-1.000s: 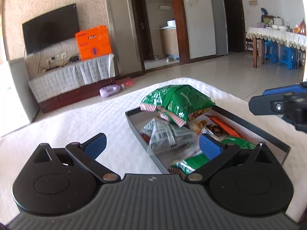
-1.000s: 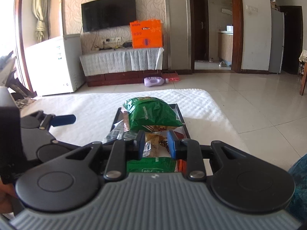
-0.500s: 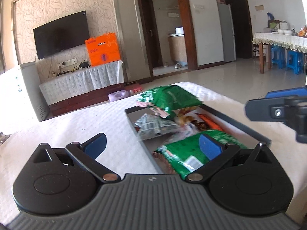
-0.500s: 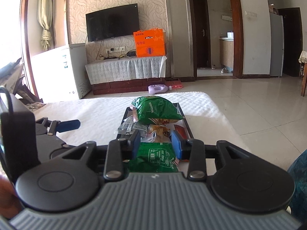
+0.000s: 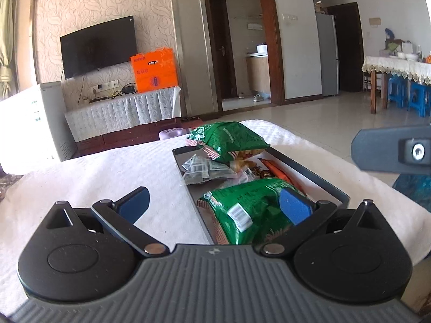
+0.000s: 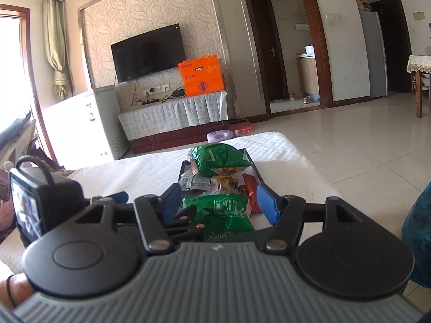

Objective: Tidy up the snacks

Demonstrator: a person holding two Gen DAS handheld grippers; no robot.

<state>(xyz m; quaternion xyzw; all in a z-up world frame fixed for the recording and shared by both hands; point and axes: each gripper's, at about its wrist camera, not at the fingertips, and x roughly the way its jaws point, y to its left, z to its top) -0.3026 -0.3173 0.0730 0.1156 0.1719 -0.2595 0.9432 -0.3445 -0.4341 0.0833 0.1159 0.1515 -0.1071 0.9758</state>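
A dark tray (image 5: 320,173) on a white cloth holds several snack packets: a green bag (image 5: 229,140) at the far end, a grey packet (image 5: 206,171), an orange packet (image 5: 277,171) and a second green bag (image 5: 247,210) at the near end. My left gripper (image 5: 215,204) is open and empty, just short of the tray's near end. My right gripper (image 6: 219,203) is open over the near green bag (image 6: 226,211). The tray (image 6: 269,188) and the far green bag (image 6: 218,158) show in the right wrist view too.
The white cloth (image 5: 107,172) covers the table on all sides of the tray. The left gripper's body (image 6: 62,204) sits left of the right gripper. The right gripper's finger (image 5: 390,148) shows at the right edge. A tiled floor (image 6: 350,134) lies beyond.
The right gripper has opened from nearly shut to wide and let go of the green bag, which now lies at the tray's near end. Both grippers have drawn back from the tray.
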